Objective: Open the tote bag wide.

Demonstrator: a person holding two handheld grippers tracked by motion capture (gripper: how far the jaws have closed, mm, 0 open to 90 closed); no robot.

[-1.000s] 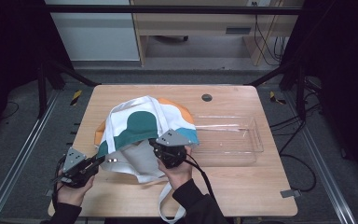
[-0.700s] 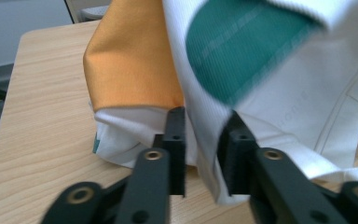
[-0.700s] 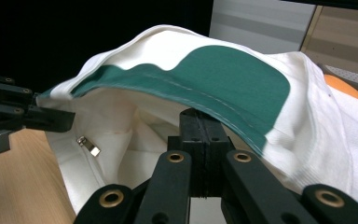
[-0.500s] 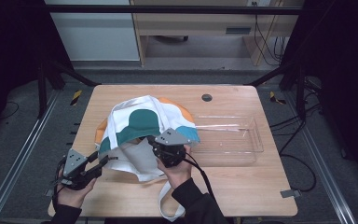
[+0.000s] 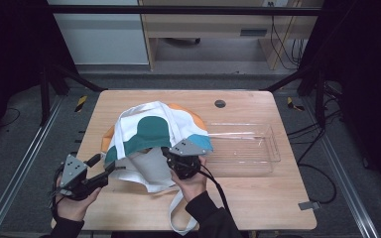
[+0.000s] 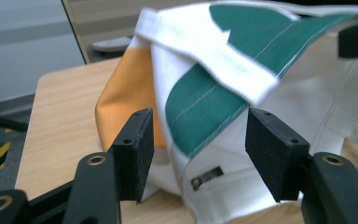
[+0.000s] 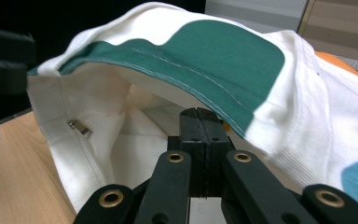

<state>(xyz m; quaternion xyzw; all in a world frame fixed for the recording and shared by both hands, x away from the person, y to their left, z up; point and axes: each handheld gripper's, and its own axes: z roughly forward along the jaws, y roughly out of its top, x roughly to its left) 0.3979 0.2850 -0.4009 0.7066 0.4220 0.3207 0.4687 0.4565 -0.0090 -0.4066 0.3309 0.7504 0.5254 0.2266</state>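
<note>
Bright tabletop, dark surroundings; gripper views' backgrounds blurred.

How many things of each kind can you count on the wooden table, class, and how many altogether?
Cloth tote bag, white with green, orange and blue patches: 1
Clear plastic tray: 1
Hand-held gripper, left and right: 2
Total: 4
</note>
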